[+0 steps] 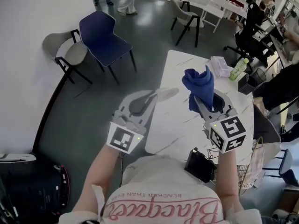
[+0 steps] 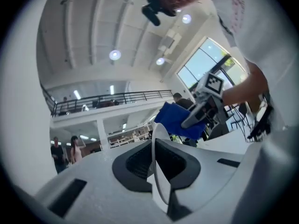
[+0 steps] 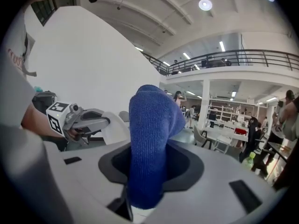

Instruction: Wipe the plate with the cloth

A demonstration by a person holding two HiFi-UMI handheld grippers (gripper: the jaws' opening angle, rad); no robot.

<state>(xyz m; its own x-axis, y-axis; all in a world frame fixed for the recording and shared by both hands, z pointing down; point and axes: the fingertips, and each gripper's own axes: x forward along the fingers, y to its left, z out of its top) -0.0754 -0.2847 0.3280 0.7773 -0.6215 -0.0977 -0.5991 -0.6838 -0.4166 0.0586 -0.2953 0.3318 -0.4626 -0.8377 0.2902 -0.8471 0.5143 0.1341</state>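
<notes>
My left gripper (image 1: 148,100) is shut on the rim of a white plate (image 1: 161,94), held in the air over the table's left edge. In the left gripper view the plate (image 2: 158,171) stands edge-on between the jaws. My right gripper (image 1: 205,107) is shut on a blue cloth (image 1: 199,86) that bunches up above its fingers, a short way right of the plate and apart from it. From the right gripper view the cloth (image 3: 150,148) fills the middle, with the left gripper (image 3: 86,121) and the plate (image 3: 115,129) off to the left.
Below both grippers lies a white marble table (image 1: 180,125). At its far end are a green bottle (image 1: 238,69), a tissue pack (image 1: 219,66) and a black box (image 1: 245,84). A black device (image 1: 200,165) sits at the near edge. A blue chair (image 1: 105,38) and a grey chair (image 1: 65,51) stand left.
</notes>
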